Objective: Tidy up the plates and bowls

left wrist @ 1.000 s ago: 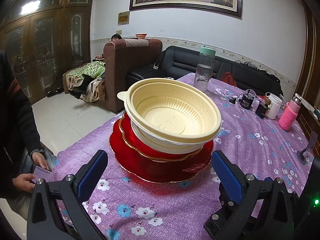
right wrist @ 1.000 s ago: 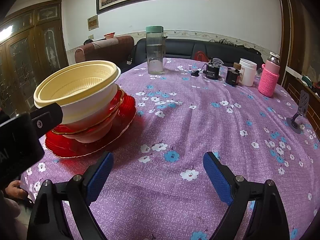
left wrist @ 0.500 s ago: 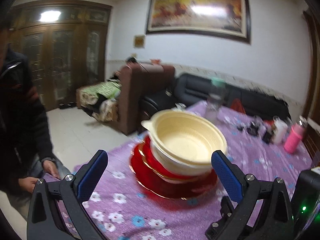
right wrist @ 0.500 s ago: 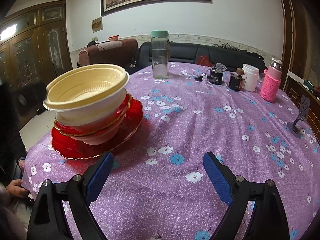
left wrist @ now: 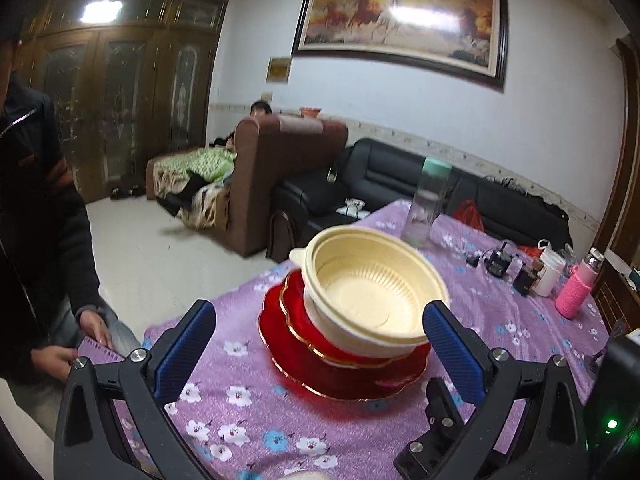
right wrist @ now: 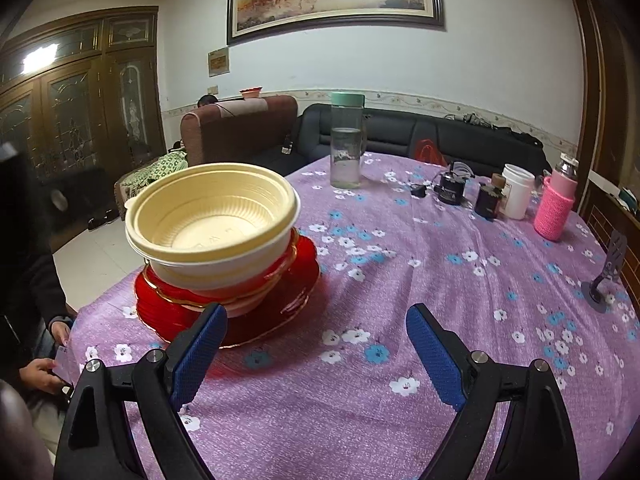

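Both of my claws have drawn back and risen since a second ago, so the stack looks smaller and farther off; my left gripper (left wrist: 316, 338) stands with its blue pads wide apart and empty, and my right gripper (right wrist: 316, 344) likewise spread and holding nothing; just beyond them, near the table's left edge, the red plate (left wrist: 320, 380) lies on the purple flowered tablecloth (right wrist: 400, 400); on it sits a red gold-rimmed bowl (right wrist: 276, 272), then a white bowl (right wrist: 224, 270), then a cream bowl (right wrist: 212, 216) on top, nested and empty. I judge the tower leans slightly and sits close to the edge; a careless nudge from either claw could tip it to the floor. Farther off stands a clear bottle (right wrist: 346, 144) partly filled with water; rightward a white jar (right wrist: 518, 190) and a pink-sleeved flask (right wrist: 556, 204), contents unseen.
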`<state>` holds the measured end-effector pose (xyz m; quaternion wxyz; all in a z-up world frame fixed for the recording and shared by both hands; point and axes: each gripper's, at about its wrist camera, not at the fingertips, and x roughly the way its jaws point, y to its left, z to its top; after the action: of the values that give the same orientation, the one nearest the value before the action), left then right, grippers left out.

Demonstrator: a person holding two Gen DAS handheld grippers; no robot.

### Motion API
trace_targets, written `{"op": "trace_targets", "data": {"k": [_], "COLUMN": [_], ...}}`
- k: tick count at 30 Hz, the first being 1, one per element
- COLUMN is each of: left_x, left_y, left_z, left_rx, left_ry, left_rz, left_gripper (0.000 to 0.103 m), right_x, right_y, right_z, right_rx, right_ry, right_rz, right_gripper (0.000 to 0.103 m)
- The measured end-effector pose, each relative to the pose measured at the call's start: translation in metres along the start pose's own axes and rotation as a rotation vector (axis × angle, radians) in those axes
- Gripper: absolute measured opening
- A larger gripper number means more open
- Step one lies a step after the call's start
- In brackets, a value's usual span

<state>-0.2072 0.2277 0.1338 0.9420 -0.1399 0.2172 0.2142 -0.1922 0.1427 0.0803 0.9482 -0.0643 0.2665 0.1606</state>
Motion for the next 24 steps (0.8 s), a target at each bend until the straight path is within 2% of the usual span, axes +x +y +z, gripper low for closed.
{"op": "trace_targets", "data": {"k": [10, 24], "left_x": [0.014, 0.035], "left_y": [0.007, 0.02], "left_z": [-0.009, -0.01], "left_rx": [0.013, -0.008], "left_ry": [0.052, 0.117], "left_rz": [0.029, 0.038], "left_gripper": [0.103, 0.103], "right_x": [0.007, 0.022], "right_y": [0.023, 0.034], "right_z": [-0.003, -0.005], "right_rx": [-0.062, -0.087], "right_ry": [0.027, 0.074], "right_rz": [0.024, 0.019], "right_gripper": [0.094, 0.094]}}
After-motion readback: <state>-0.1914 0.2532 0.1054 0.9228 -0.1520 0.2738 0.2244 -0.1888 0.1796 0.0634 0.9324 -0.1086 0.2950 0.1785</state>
